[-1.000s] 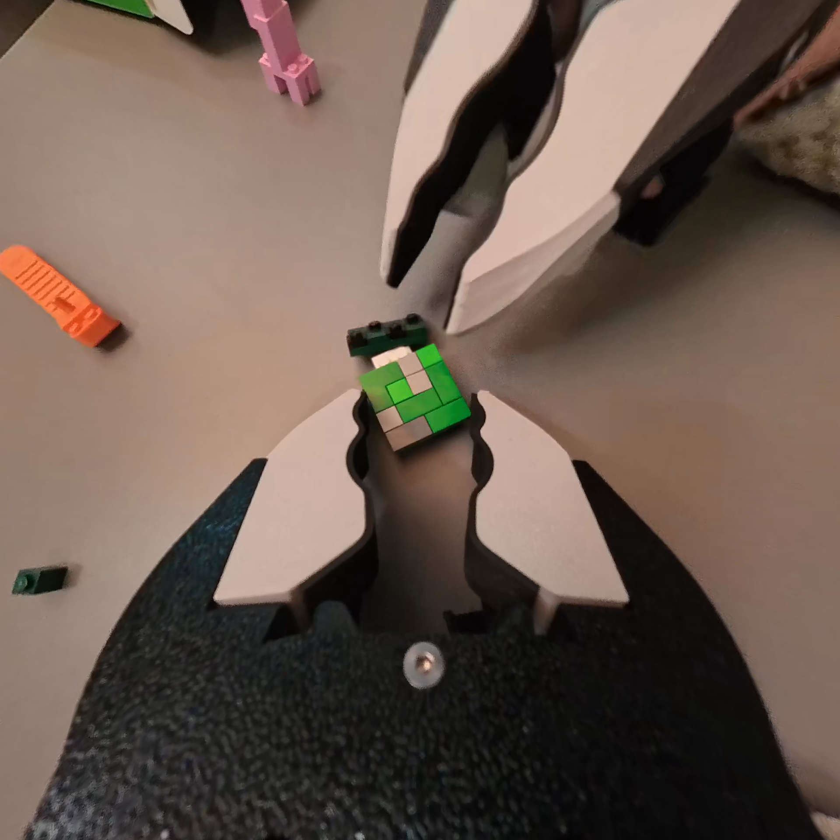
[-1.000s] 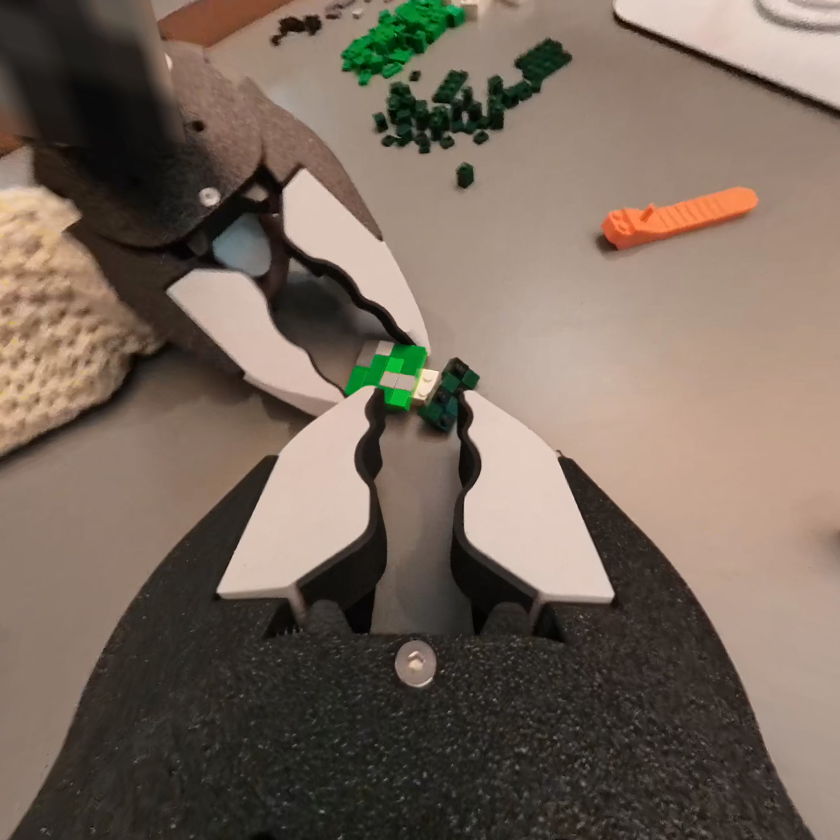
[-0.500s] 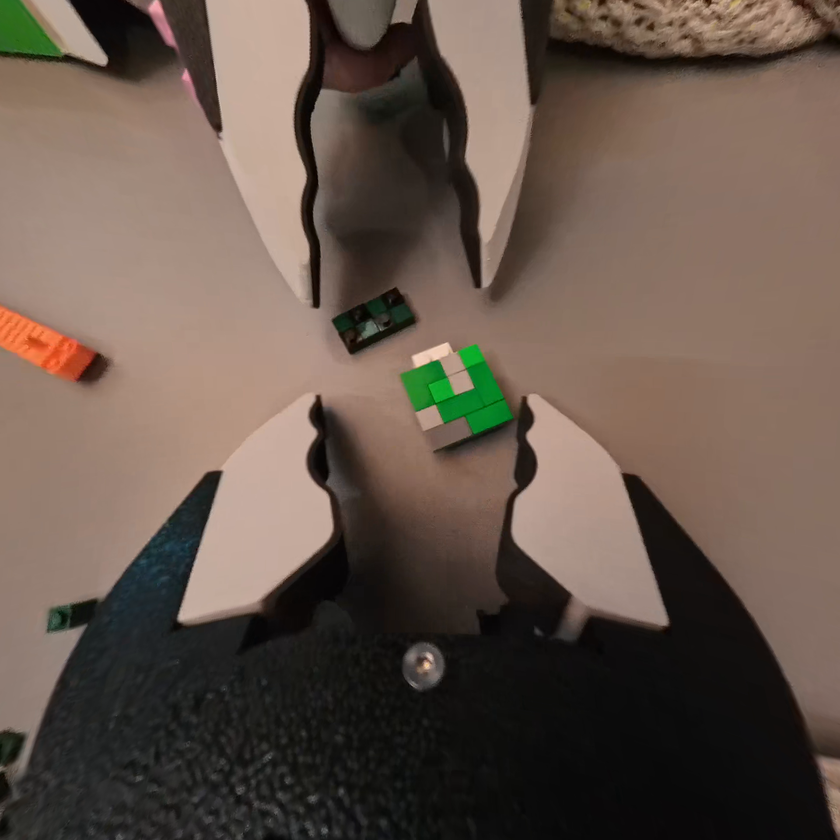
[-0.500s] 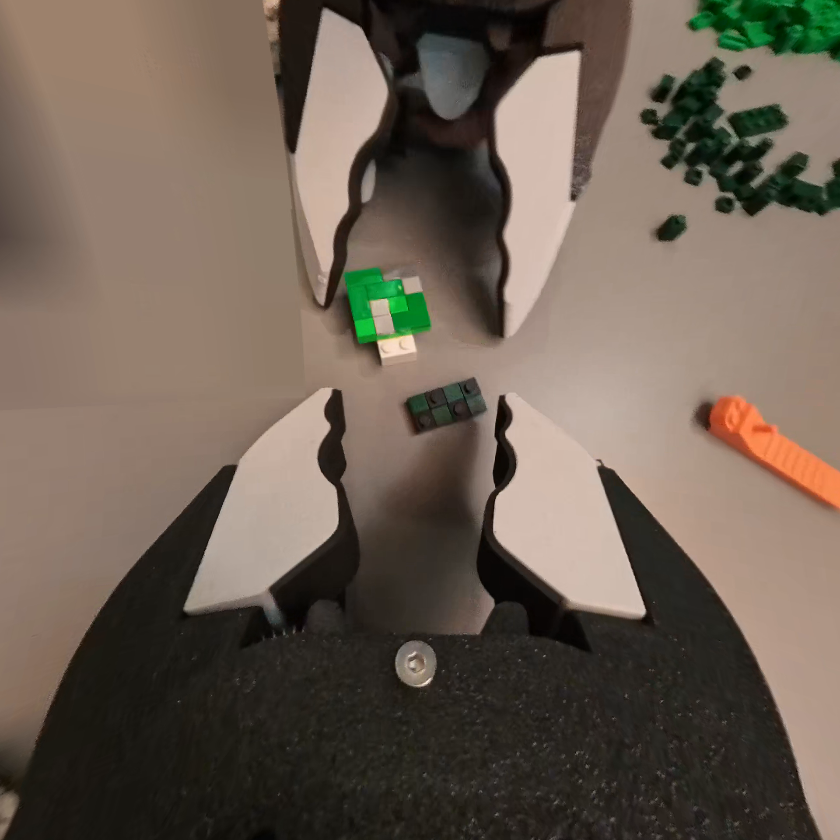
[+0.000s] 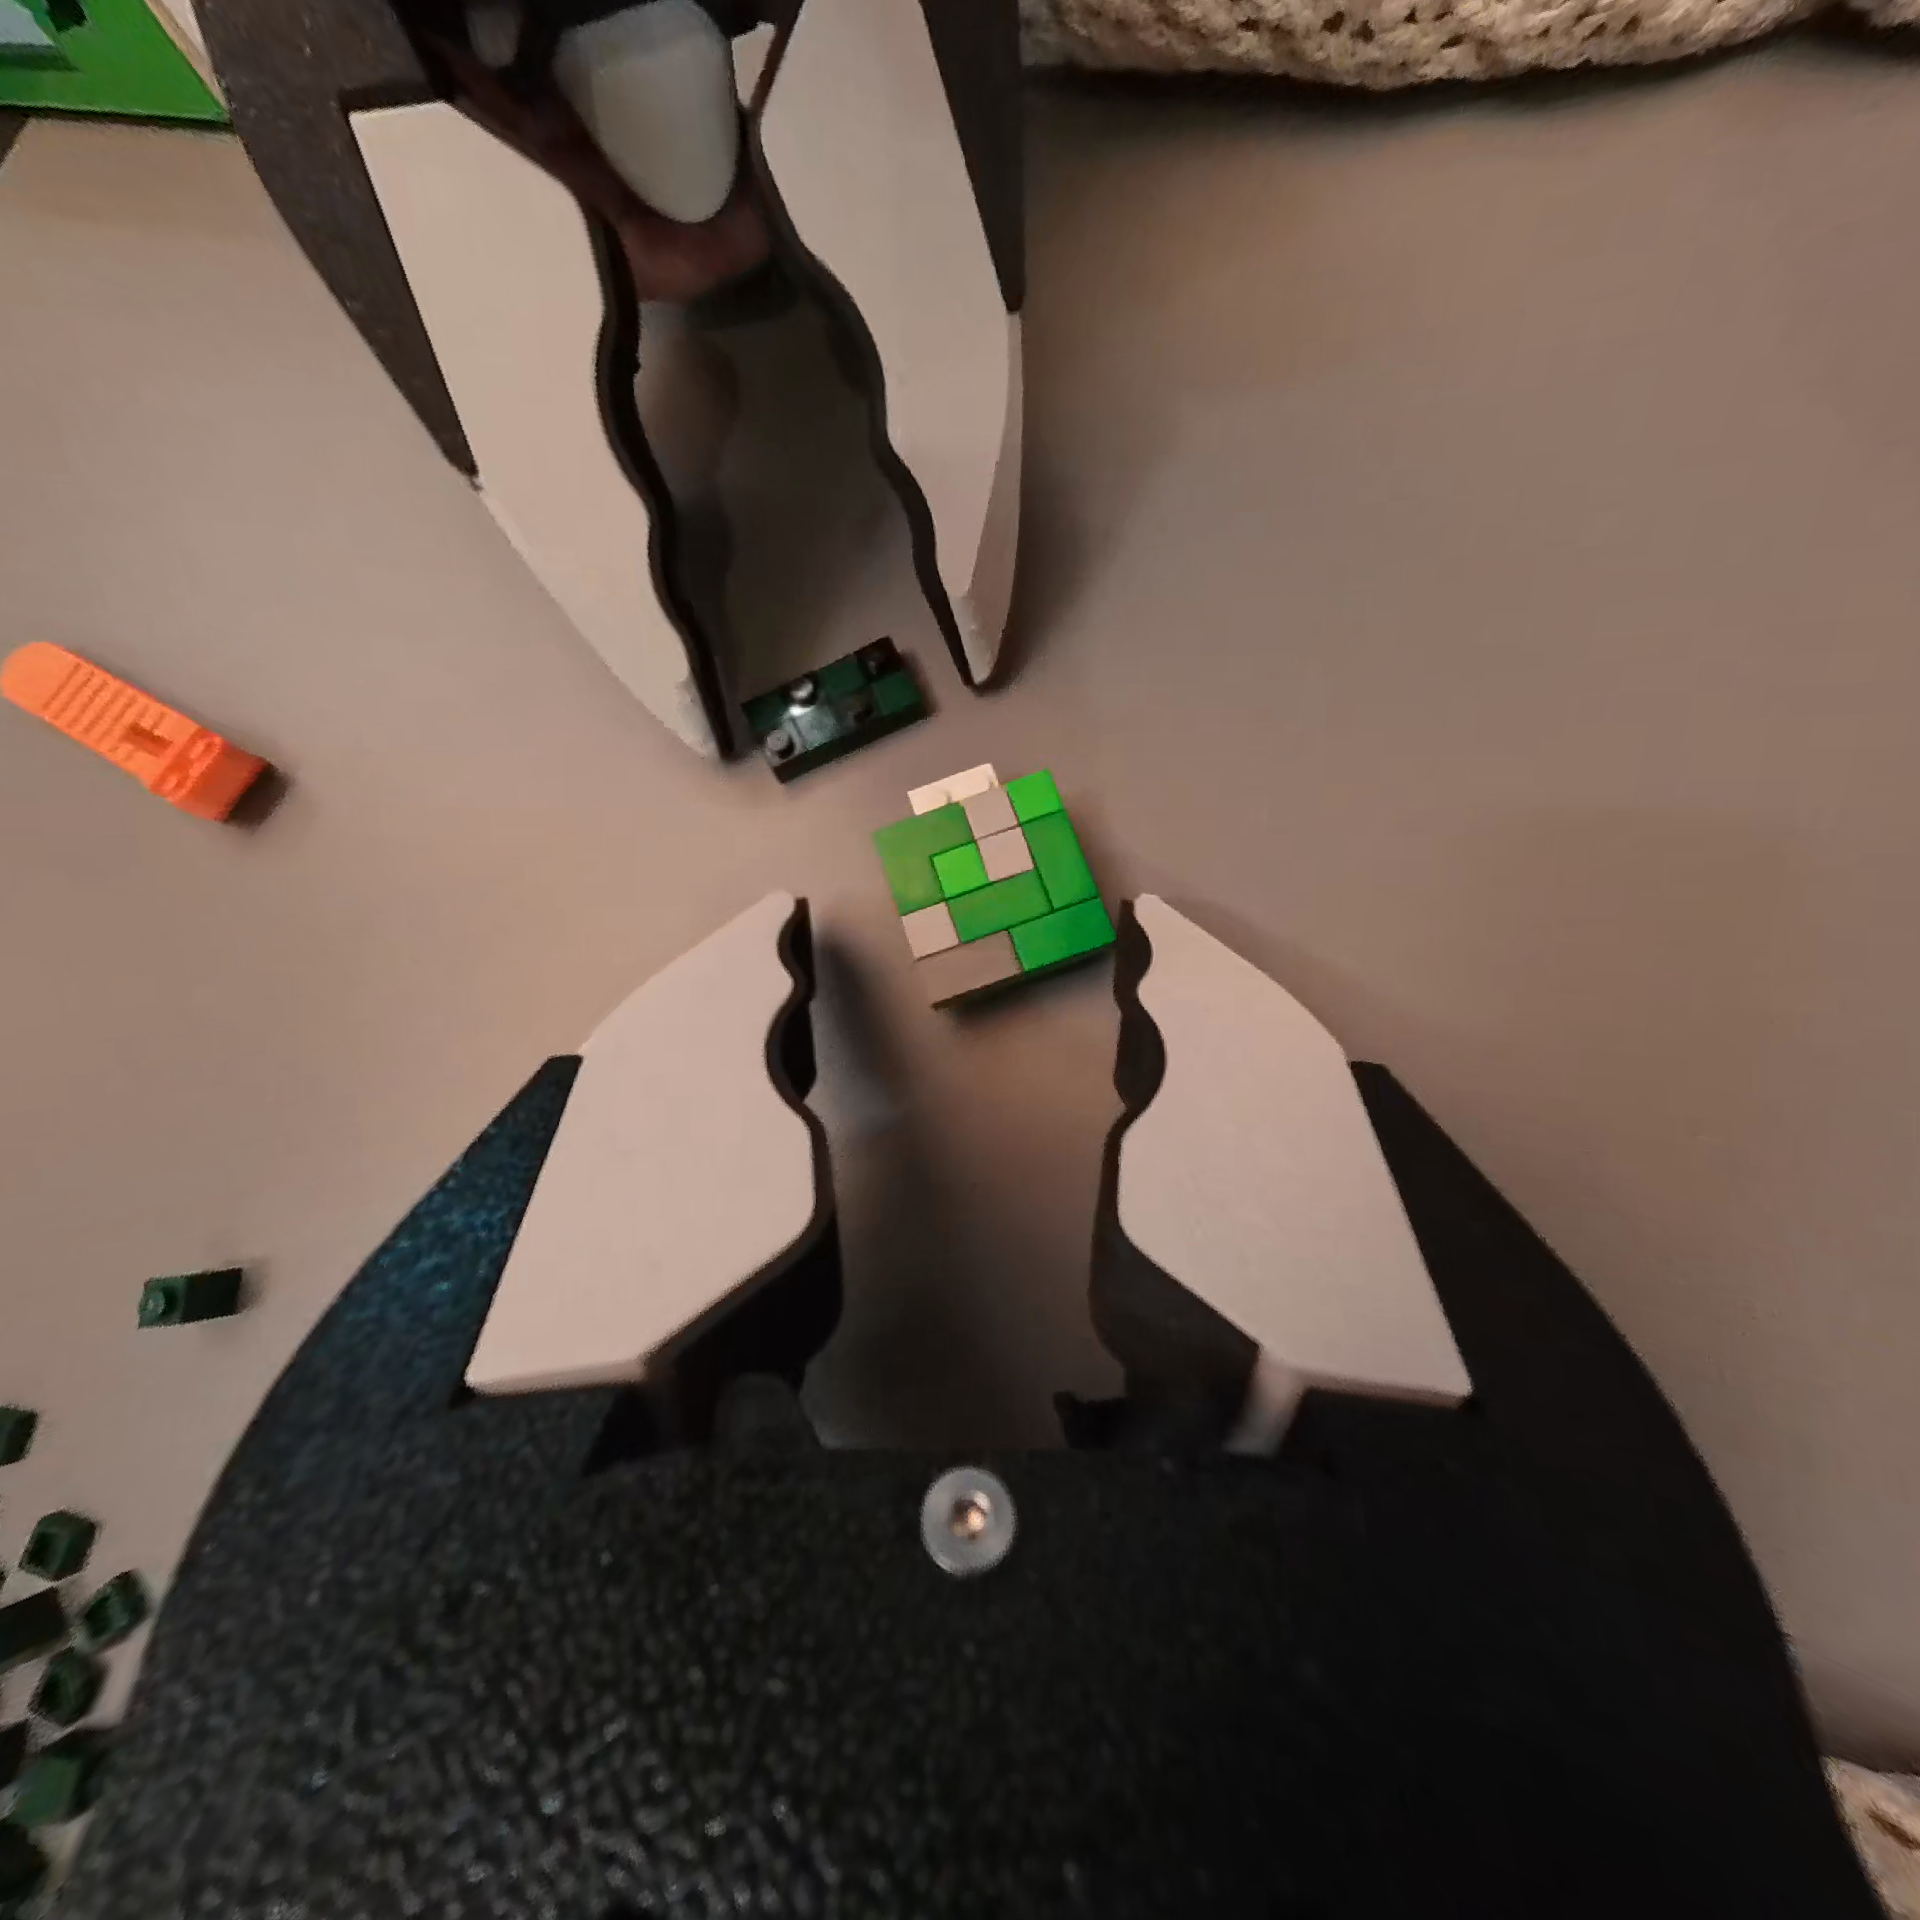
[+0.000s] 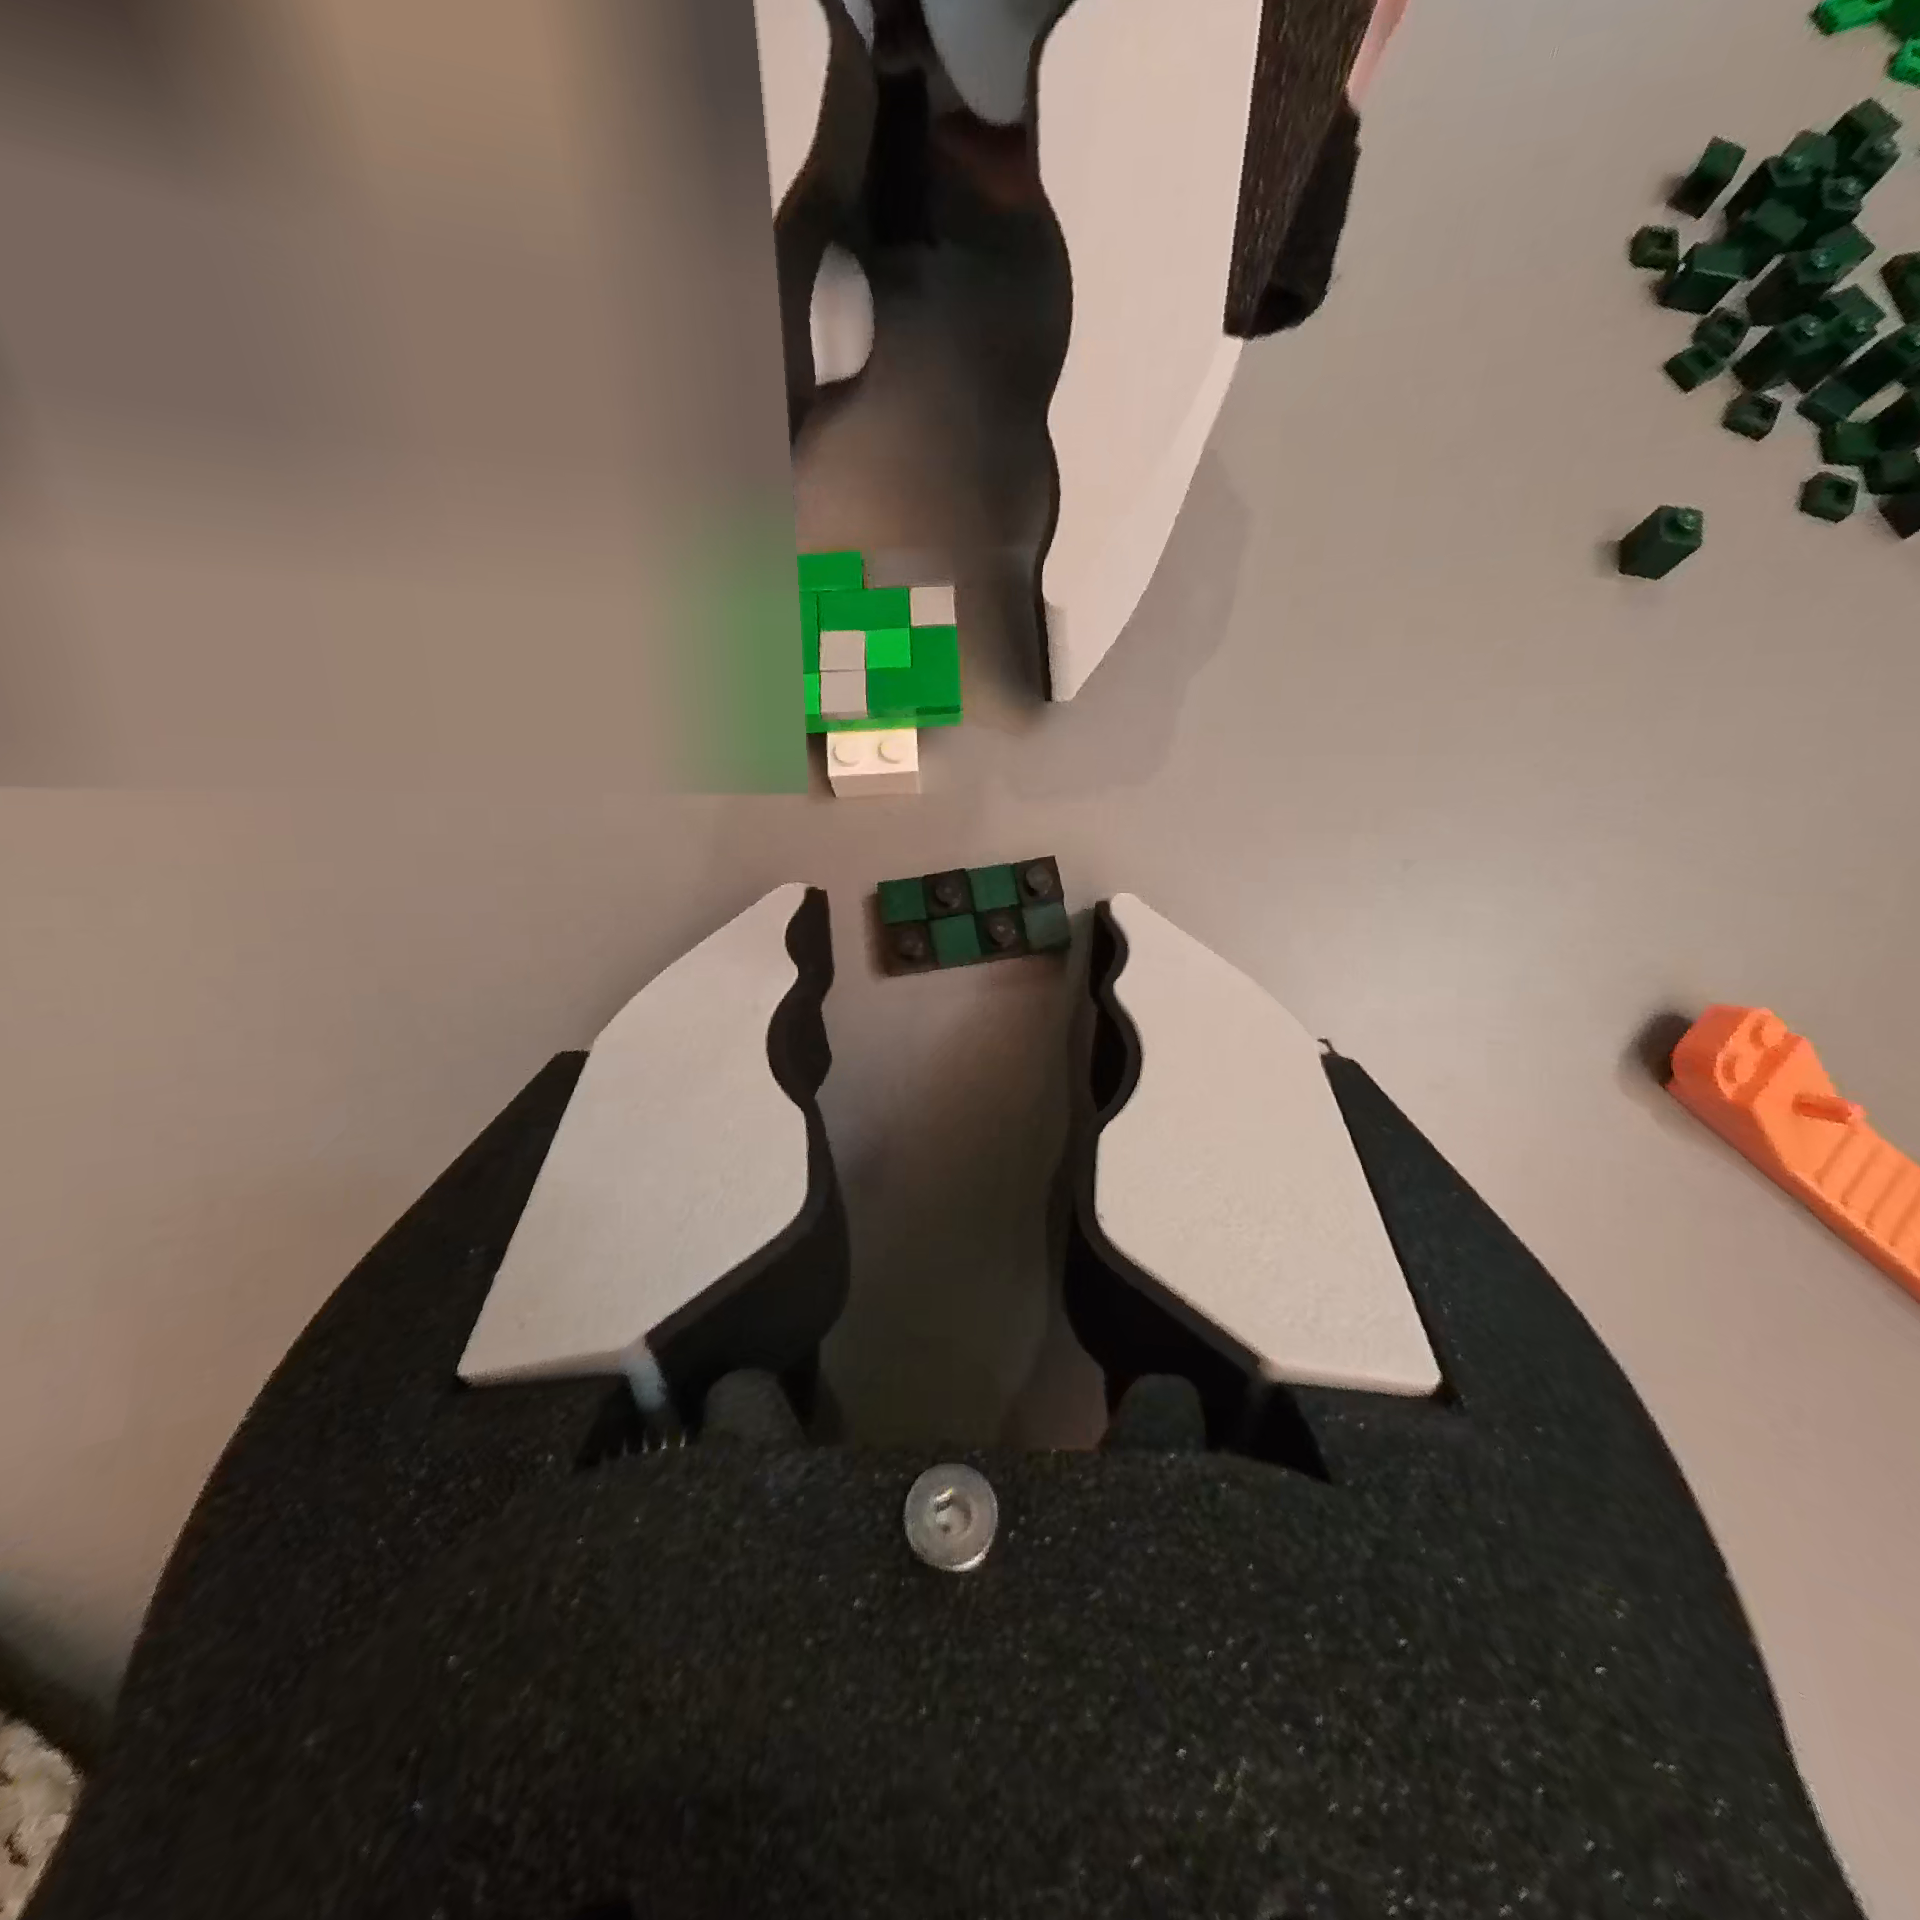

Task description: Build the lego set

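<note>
Facing tip to tip, left gripper (image 5: pixel 961 914) and right gripper (image 6: pixel 961 909) are both gaping, bracketing green tile block (image 5: pixel 992 883) and dark green plate (image 6: pixel 971 914) amid bare worktop (image 5: pixel 1455 727)

green tiled block (image 6: pixel 878 649) partly blurred over, orange tool (image 6: pixel 1808 1132) perhaps cropped

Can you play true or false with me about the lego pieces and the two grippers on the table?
1. The left gripper is squeezing the bright green and grey square lego tile block. False: it is open, and the block lies on the grey table between its tips.
2. The right gripper is open. True.
3. The small dark green studded lego plate sits on top of the green block. False: they lie apart.
4. The orange plastic brick separator tool lies flat on the table. True.
5. A white lego brick sticks out from the green block. True.
</note>
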The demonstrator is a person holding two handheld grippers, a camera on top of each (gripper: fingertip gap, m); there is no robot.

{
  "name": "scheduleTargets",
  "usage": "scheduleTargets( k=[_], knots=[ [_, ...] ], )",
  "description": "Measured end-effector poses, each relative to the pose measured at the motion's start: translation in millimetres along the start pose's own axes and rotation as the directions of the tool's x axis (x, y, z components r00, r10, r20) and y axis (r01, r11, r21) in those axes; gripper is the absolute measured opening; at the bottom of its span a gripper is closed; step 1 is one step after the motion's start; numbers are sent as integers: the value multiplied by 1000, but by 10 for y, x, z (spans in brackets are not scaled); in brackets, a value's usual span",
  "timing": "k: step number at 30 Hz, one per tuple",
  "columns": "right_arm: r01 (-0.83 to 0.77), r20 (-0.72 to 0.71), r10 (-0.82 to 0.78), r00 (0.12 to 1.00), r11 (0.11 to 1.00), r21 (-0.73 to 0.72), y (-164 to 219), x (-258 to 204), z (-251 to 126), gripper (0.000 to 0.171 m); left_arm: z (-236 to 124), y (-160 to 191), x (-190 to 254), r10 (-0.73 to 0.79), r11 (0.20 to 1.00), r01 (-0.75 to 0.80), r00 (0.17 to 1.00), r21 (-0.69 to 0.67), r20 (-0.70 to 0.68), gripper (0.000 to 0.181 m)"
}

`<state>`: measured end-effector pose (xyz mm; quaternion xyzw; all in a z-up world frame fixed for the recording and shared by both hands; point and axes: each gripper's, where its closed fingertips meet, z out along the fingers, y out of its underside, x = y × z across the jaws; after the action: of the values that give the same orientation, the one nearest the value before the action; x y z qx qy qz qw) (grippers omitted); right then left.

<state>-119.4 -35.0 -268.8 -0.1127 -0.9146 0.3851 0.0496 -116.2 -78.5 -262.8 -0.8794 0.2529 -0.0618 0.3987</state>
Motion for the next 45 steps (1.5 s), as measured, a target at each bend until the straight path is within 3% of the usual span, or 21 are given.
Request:
scheduleTargets(
  k=[7, 14, 20, 45],
  knots=[
    [6, -7, -6, 1000, 1000, -8, 1, -7, -5, 34, 36, -4, 70, -63, 998, 63, 996, 1, -62, 62],
    [-54, -22, 55, 998, 997, 61, -90, -106, -7, 34, 25, -5, 37, -25, 1000, 24, 999, -8, -26, 38],
    [-64, -37, 67, 997, 994, 90, -208, -129, -6, 34, 29, -5, 35, -14, 1000, 14, 1000, -7, -26, 38],
    [-43, -145, 20, 989, 987, -157, -223, -154, 77, 34, 67, -3, 29, -23, 1000, 23, 999, 2, -38, 37]
  ],
)
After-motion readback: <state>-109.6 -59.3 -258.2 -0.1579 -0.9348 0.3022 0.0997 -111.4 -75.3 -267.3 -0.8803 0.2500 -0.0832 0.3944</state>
